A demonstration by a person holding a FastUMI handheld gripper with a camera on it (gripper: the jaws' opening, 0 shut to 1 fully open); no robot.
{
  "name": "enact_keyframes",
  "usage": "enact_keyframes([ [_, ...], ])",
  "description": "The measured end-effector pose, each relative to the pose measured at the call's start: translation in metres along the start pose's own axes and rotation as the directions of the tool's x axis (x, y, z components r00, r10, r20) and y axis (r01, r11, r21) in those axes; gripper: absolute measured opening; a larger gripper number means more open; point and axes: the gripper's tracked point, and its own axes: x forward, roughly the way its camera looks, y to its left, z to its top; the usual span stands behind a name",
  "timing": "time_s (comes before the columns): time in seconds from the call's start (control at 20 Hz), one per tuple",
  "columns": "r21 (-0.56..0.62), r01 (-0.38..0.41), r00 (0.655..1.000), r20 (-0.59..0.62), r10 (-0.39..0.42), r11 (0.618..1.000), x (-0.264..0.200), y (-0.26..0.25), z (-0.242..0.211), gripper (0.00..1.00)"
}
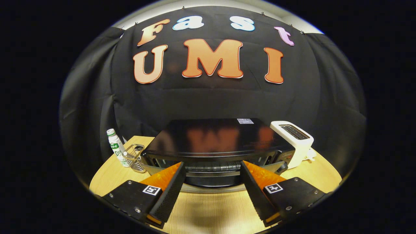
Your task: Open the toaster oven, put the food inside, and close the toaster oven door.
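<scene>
A: Fingers?
B: Spread wide, pinching nothing, above the worktop.
A: Toaster oven?
B: Just ahead at twelve o'clock. Glossy black box, glass door; looks heavy and rigid. I'd take the door's handle bar between the fingertips; likely slippery.

We see black cloth draped as the wall across the upper and middle frame, creased at both sides. Above it, a pale strip of ceiling shows at top. Below, a light wooden table spans the lower frame.
</scene>
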Motion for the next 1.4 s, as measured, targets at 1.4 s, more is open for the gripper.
enact_keyframes([
  [1.4, 0.052, -0.010, 0.950, -0.312, 0.025, 0.999, -0.067, -0.012, -0.186, 0.99],
])
